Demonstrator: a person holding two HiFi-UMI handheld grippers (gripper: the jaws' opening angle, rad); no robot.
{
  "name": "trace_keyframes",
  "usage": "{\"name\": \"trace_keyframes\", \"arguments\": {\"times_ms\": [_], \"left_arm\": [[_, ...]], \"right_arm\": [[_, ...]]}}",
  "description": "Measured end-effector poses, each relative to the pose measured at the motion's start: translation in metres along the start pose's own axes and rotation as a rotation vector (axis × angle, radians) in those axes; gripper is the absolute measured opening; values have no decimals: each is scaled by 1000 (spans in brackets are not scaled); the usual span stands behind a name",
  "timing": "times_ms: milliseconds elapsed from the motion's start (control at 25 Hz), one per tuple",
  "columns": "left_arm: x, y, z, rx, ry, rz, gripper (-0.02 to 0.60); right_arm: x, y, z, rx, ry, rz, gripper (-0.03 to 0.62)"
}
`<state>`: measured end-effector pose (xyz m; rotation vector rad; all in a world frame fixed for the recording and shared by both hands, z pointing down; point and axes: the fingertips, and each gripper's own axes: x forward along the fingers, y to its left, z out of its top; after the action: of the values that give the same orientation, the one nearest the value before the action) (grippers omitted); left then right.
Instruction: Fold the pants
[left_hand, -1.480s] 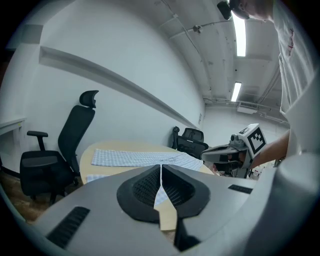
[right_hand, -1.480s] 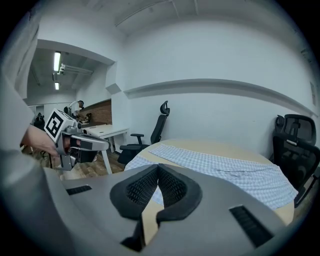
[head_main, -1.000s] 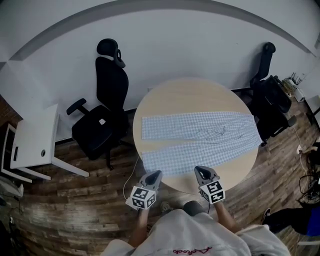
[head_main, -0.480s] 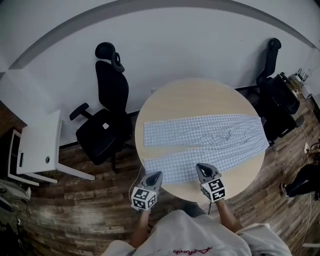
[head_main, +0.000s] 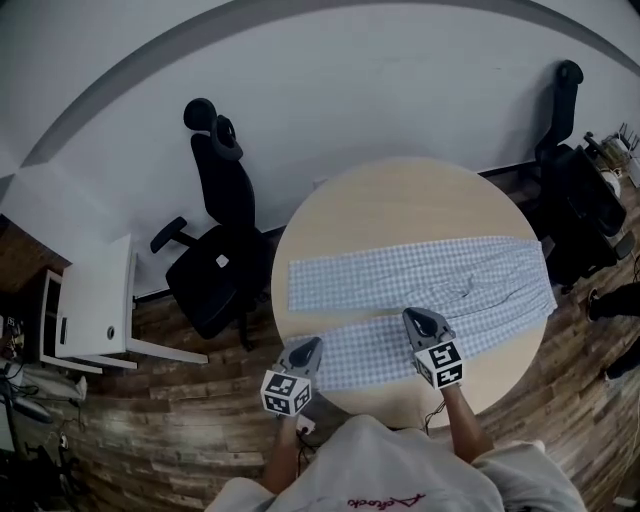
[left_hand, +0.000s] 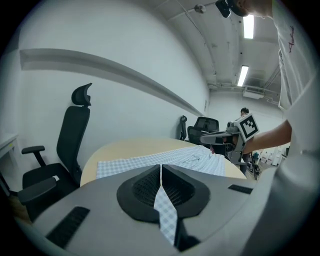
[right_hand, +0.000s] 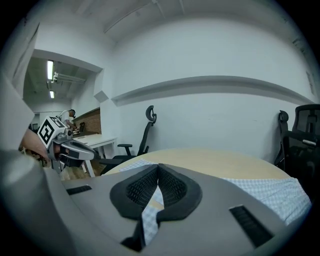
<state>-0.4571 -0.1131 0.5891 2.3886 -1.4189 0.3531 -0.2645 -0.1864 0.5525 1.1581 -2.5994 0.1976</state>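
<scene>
The pants (head_main: 440, 275) are a light blue-and-white check, spread flat on a round pale wood table (head_main: 400, 195), with a few soft creases where the two legs meet. The left gripper (head_main: 311, 346) has its jaws pressed together on the near edge of the nearer leg, close to its hem, and a narrow strip of check cloth runs down out of the pads in the left gripper view. The right gripper (head_main: 412, 318) is likewise clamped on that same edge, further along the leg, with cloth showing below its closed pads. The other leg lies ahead of both sets of jaw tips, untouched. In the head view both gripper bodies cover the pinched edge itself, and the person's shirt (head_main: 385, 470) cuts off the table's near rim. To the right of the right gripper the waist end reaches the table's edge; whether it hangs over I cannot tell. In each gripper view the gripper's own grey body hides the cloth nearest the jaws. The pants' long axis runs crosswise to the way the grippers point: waist to the right of the right gripper, hems by the left gripper, the legs spreading in a narrow V toward the hems.
</scene>
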Motion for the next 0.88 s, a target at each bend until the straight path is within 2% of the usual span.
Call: {"name": "trace_keyframes", "arguments": {"times_ms": [360,600,880], "left_arm": [[29,16,11,13,63,79,38],[49,39,10,-14,74,83,38],[67,81,5,-26,67,41,38]], "right_arm": [[36,-70,10,35,-33,25,29],[62,-79,-1,62,6,19,29],[89,-73,-3,49,57,-11,29]]}}
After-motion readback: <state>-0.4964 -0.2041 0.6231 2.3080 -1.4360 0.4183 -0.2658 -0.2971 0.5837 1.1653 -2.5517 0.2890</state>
